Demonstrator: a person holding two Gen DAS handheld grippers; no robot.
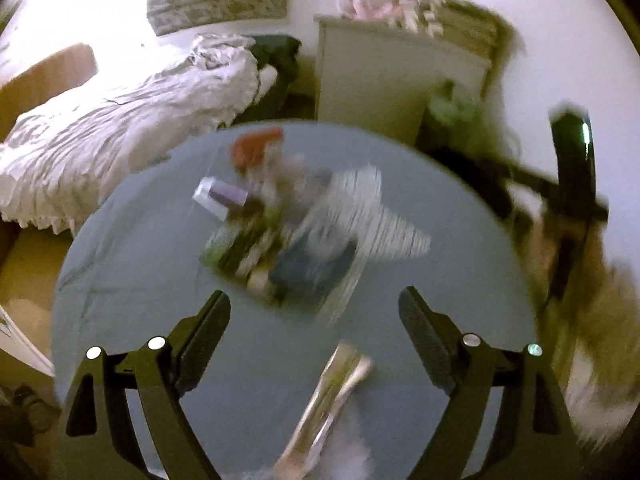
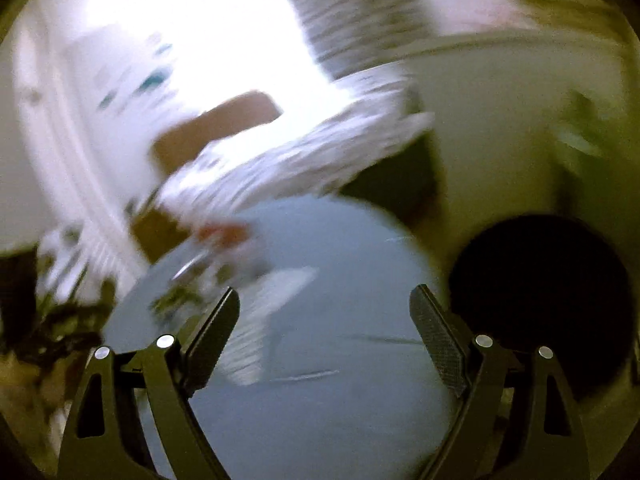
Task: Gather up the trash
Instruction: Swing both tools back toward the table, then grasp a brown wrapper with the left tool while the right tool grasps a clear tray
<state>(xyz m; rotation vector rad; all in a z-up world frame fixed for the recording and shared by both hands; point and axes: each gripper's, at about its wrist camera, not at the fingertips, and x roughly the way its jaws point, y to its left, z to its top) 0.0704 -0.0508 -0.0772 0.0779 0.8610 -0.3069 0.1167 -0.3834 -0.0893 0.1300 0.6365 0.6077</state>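
only the right wrist view shows a black bin [image 2: 540, 296]. left gripper [image 1: 314, 314] and right gripper [image 2: 324, 312] gape empty; a wrapper [image 1: 328, 404], perhaps plastic, lies between the left fingers.

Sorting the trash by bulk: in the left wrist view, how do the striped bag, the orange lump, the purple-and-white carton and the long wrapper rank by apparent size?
1. Striped bag
2. Long wrapper, though it is nearest the camera, so unsure
3. Purple-and-white carton and orange lump look alike; blur prevents ranking.
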